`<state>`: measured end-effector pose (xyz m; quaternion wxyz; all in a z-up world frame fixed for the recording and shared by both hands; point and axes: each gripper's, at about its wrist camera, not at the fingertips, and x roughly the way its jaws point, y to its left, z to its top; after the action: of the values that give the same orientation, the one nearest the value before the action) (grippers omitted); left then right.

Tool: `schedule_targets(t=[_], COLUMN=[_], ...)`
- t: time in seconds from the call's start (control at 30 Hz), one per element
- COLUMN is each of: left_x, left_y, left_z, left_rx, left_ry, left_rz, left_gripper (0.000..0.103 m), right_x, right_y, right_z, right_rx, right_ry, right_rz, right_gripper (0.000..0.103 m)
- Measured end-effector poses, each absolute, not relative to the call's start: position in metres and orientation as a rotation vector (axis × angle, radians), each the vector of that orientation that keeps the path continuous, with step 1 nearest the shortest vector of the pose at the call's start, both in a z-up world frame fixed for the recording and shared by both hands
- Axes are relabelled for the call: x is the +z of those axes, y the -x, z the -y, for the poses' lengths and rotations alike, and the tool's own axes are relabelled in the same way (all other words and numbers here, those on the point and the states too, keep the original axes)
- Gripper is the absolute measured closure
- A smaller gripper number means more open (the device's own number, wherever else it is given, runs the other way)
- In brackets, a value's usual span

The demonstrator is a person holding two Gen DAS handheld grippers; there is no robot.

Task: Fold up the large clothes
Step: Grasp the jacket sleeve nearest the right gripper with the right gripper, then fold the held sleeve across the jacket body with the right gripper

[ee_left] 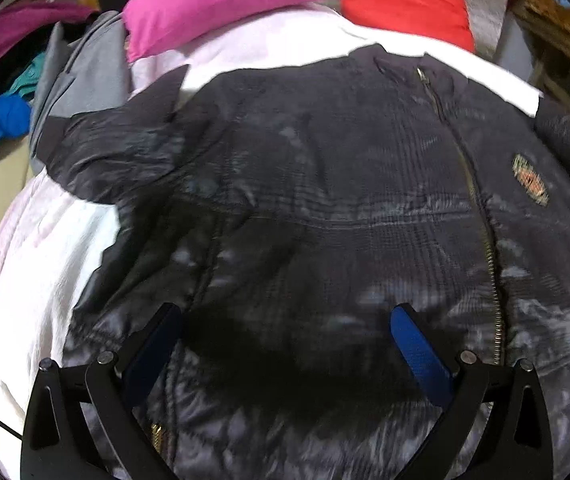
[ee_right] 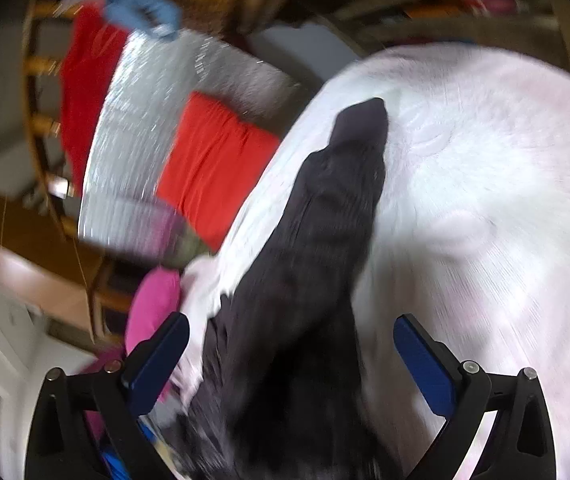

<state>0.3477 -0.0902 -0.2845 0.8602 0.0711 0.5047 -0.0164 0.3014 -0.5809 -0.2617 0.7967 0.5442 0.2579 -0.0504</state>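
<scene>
White bedding (ee_left: 45,264) covers the bed, with bare quilt wide open on its far side in the right wrist view. One dark quilted jacket (ee_left: 325,208) lies spread on it, zipper (ee_left: 481,216) up, one sleeve (ee_right: 325,216) stretched across the quilt. One pink pillow (ee_left: 205,4) and one red cushion (ee_left: 405,0) crowd the head edge. Left gripper (ee_left: 285,344) and right gripper (ee_right: 291,356) both hang spread apart above jacket fabric. Motion blur smears the right view; the jacket's hem is cut off.

No text can be read in either view. The dark jacket (ee_left: 325,200) carries a small embroidered badge (ee_left: 530,179) on its chest, too blurred to make out.
</scene>
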Motion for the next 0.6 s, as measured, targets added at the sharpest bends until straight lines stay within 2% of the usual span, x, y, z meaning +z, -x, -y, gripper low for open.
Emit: schedule_targets(t=[0.1,0.17,0.23,0.3,0.33,0.37,0.47,0.6], left_x=[-0.289,-0.292,-0.294,-0.295,-0.296,-0.296,-0.298,-0.297], left_y=[-0.350,-0.352,-0.354,-0.355,-0.354,-0.356,-0.353,-0.343], left_z=[0.098,0.100,0.101,0.101,0.100,0.098,0.097,0.092], left_rx=[-0.027,-0.023,-0.018,-0.013,-0.010,-0.009,-0.002,-0.009], left_ry=[-0.164,-0.149,-0.133,-0.118,-0.111,-0.106,-0.094,-0.090], left_rz=[-1.068,-1.072,-1.075,-1.071,-1.069,-1.070,-1.063,-1.052], left_gripper=[0.000,0.000,0.000,0.000,0.000,0.000,0.000,0.000], right_x=[-0.281,-0.293,-0.300,-0.307,-0.310,-0.310,-0.288,-0.245], right_y=[-0.331,-0.349,-0.361,-0.369,-0.373,-0.373,-0.367,-0.356], right_z=[0.595,0.600,0.602,0.604,0.605,0.603,0.590,0.558], right_rx=[-0.121,-0.132,-0.160,-0.182,-0.171,-0.163,-0.148,-0.083], right_ry=[-1.216,-1.232,-1.227,-1.231,-1.239,-1.243,-1.157,-1.054], right_rz=[-0.579,-0.598,-0.632,-0.645,-0.643,-0.640,-0.584,-0.532], right_gripper=[0.009,0.020,0.024,0.040,0.059,0.069,0.081,0.082])
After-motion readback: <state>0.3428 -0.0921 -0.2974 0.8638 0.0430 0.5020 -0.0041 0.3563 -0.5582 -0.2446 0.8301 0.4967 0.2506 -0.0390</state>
